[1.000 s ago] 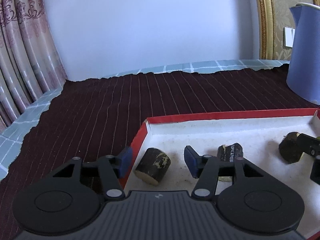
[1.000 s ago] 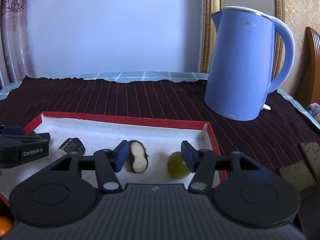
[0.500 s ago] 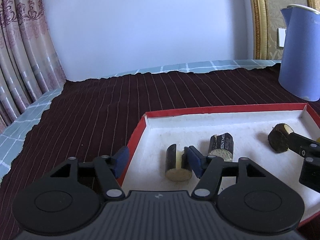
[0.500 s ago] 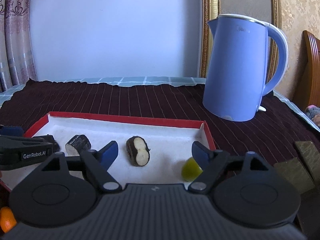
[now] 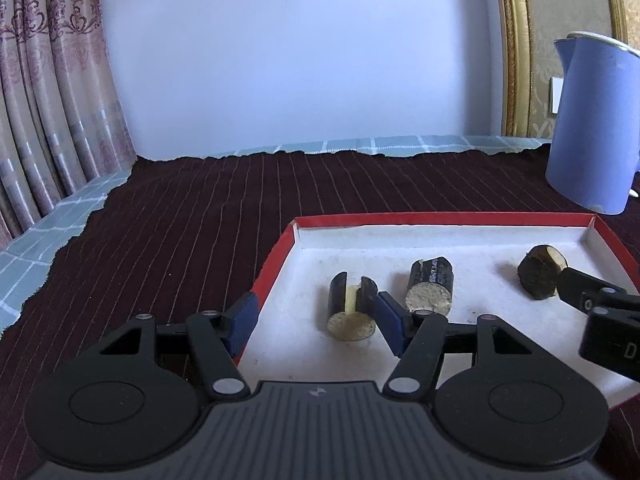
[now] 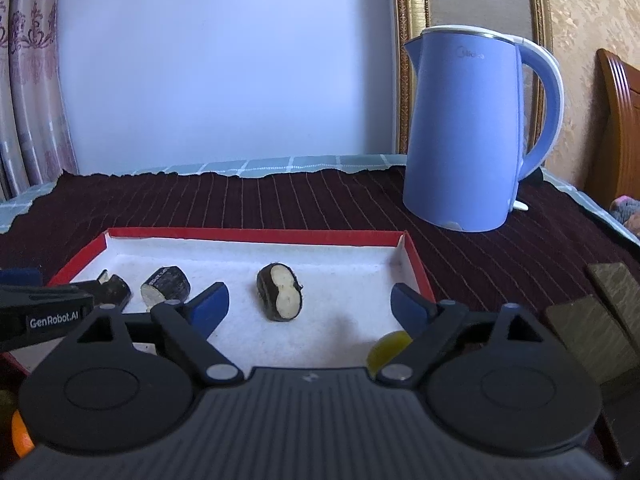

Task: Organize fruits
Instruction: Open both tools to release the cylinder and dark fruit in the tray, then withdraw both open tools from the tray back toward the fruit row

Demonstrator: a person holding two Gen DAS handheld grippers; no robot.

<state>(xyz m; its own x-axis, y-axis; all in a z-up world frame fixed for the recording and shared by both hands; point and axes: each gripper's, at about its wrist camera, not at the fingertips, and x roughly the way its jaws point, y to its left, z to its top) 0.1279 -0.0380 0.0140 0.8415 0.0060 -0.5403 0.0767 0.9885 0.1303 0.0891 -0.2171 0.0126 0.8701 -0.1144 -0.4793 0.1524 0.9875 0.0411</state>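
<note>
A red-rimmed tray (image 5: 440, 218) with a white floor holds dark-skinned fruit pieces. A split piece (image 5: 352, 308) stands on its cut end between my left gripper's (image 5: 316, 324) open jaws, close to the right pad; the left pad hangs over the tray's rim. A second piece (image 5: 430, 288) and a third (image 5: 540, 276) lie further right. My right gripper (image 6: 310, 304) is opening its jaws, with nothing pressed between them. A piece with a pale cut face (image 6: 280, 298) lies just beyond them. A green fruit (image 6: 388, 348) shows under its right finger.
A blue kettle (image 6: 468, 132) stands on the dark striped cloth behind the tray's right end. Brown blocks (image 6: 592, 320) lie right of the tray. An orange fruit (image 6: 20, 436) peeks out at the lower left. The left gripper's finger (image 6: 40, 312) reaches in over the tray's left end.
The right jaws have spread much wider around the pale-faced piece. The split piece has shifted right and turned onto its end between the left jaws. Both grippers drew back a little.
</note>
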